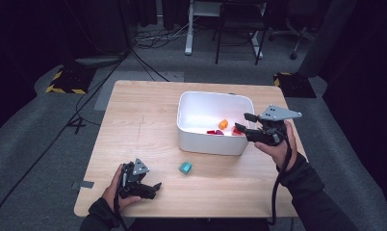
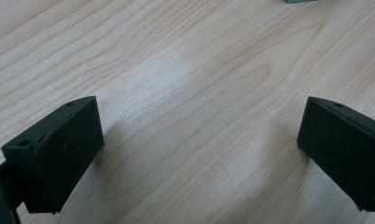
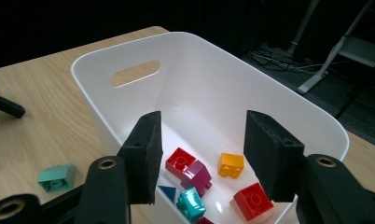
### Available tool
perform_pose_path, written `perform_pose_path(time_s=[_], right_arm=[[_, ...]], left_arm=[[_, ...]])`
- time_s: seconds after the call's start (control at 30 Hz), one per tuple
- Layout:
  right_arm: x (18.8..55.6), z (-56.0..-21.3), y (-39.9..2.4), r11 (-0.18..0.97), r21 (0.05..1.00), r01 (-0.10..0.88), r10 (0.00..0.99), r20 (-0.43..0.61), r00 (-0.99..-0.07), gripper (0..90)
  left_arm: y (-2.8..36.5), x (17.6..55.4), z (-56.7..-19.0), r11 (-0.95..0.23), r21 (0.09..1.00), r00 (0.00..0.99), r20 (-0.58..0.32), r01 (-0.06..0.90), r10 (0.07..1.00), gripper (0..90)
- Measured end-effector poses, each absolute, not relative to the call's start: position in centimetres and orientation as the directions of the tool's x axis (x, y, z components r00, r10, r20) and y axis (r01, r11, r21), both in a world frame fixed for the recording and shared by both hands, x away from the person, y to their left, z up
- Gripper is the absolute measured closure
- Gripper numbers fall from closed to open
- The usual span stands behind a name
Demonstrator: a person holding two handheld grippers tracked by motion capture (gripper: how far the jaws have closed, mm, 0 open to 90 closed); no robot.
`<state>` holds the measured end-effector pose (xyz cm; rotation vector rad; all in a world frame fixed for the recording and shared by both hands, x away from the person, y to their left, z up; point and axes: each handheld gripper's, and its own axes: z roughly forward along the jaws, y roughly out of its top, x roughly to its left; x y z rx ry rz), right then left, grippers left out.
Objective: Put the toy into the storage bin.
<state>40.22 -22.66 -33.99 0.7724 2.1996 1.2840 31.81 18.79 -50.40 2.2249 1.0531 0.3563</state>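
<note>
- The teal plastic building brick [image 1: 185,167] lay alone on the pale wooden table [image 1: 134,125], just off the near wall of the white plastic tub [image 1: 191,103], at about seven o'clock from it, likely the last piece to collect.
- Inside the tub lay an orange brick [image 3: 231,165], two red bricks [image 3: 253,200], a magenta one [image 3: 197,176] and a shiny teal one [image 3: 190,204], so sorting seemed nearly done.
- The right gripper [image 1: 243,122] hovered over the tub's rim at three o'clock, jaws partly apart and empty, apparently after a drop.
- The left gripper [image 1: 152,188] rested low at eight o'clock from the lone brick, jaws wide and empty, seemingly poised to take it.
</note>
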Motion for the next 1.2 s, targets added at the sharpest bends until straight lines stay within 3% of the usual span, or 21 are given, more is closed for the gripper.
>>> perform_pose_path(time_s=[0.47,0.8,1.2], right_arm=[[35.9,-34.8,-21.3,0.421,0.891,0.169,0.586,-0.125,-0.800,43.5],[35.2,-38.9,-18.4,0.486,0.861,0.147,0.474,-0.119,-0.872,36.5],[35.4,-44.6,-14.7,0.553,0.814,0.181,0.436,-0.097,-0.895,37.9]], left_arm=[[18.8,31.8,-50.4,-0.474,0.653,0.644,-0.027,0.591,0.765,0.5],[18.8,31.8,-50.4,-0.474,0.653,0.643,-0.027,0.591,0.765,0.5],[18.8,31.8,-50.4,-0.474,0.653,0.643,-0.026,0.591,0.765,0.5]])
